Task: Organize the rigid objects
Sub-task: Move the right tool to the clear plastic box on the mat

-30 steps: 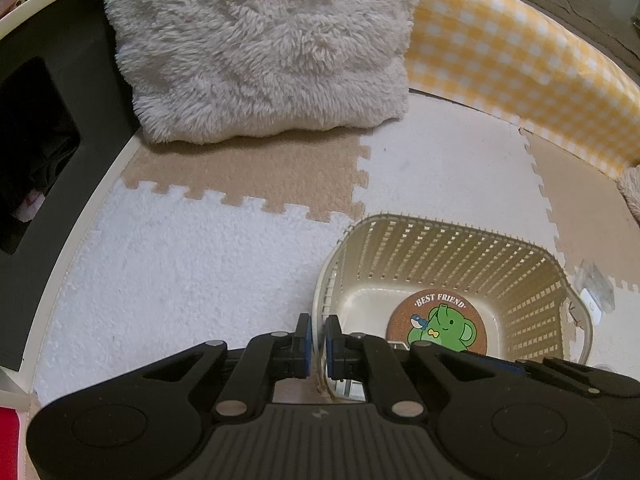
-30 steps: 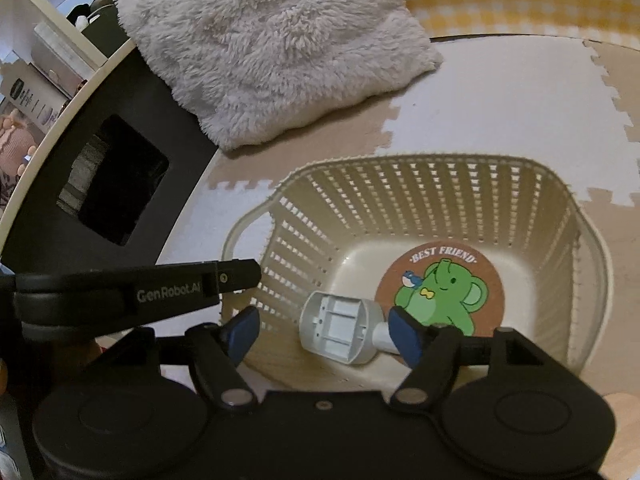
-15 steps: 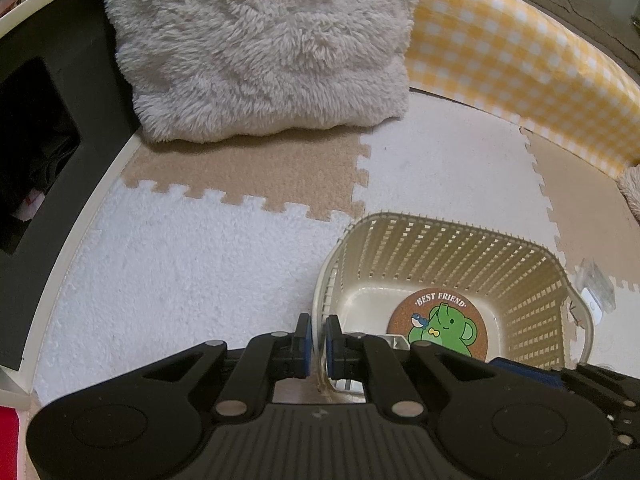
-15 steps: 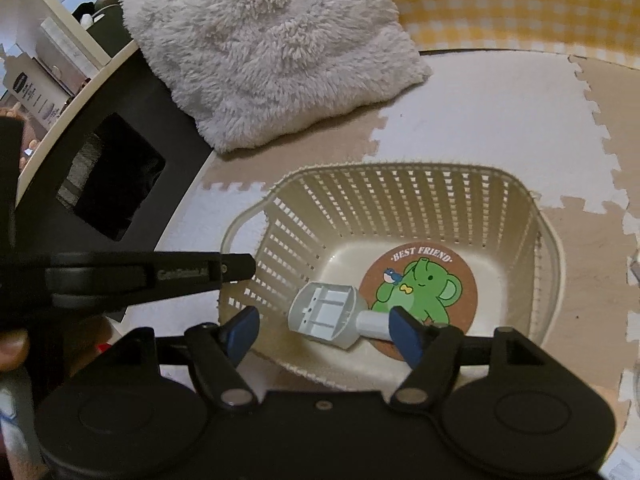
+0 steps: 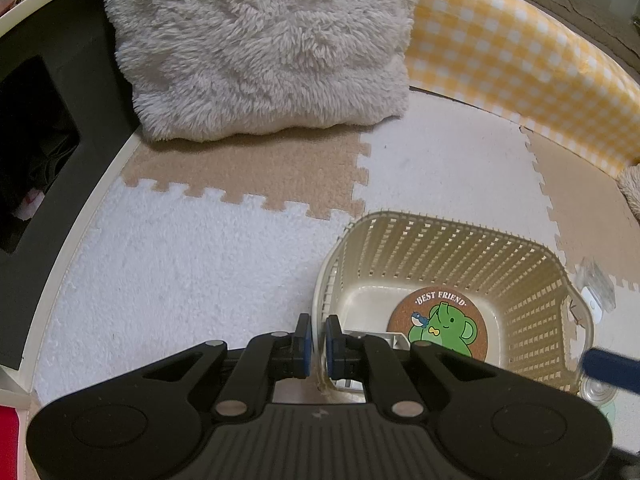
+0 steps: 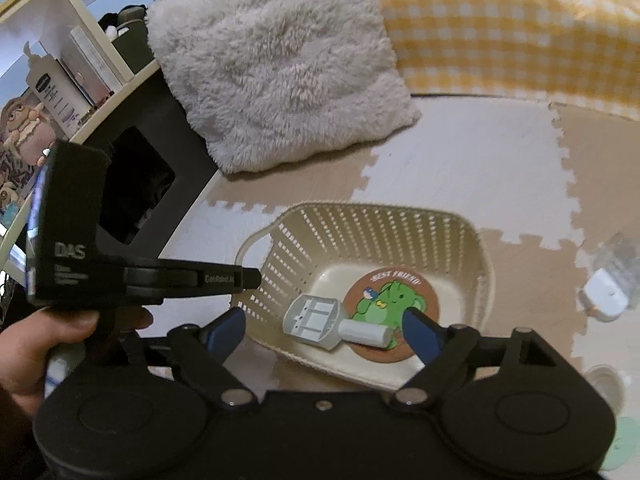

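A cream slatted basket [image 5: 532, 264] [image 6: 360, 224] sits on the foam mat floor. Inside lie a round cork coaster with a green elephant [image 5: 440, 326] [image 6: 390, 300] and a white plastic scoop-like piece [image 6: 320, 320], only partly visible in the left wrist view [image 5: 394, 338]. My left gripper [image 5: 315, 332] is shut on the basket's left rim. My right gripper [image 6: 324, 324] is open and empty, above the basket's near side. A small white and clear item [image 6: 608, 288] [image 5: 596, 292] lies on the mat to the right of the basket.
A fluffy white cushion [image 5: 260, 48] [image 6: 276, 64] lies behind the basket. A yellow checked bolster [image 5: 520, 60] runs along the back right. A black cabinet [image 5: 36, 120] with an opening stands at the left, shelves above it. A pale round object [image 6: 604, 384] lies at right.
My right gripper has pulled up and back from the basket, leaving the white piece lying inside. The left gripper has kept its hold on the rim.
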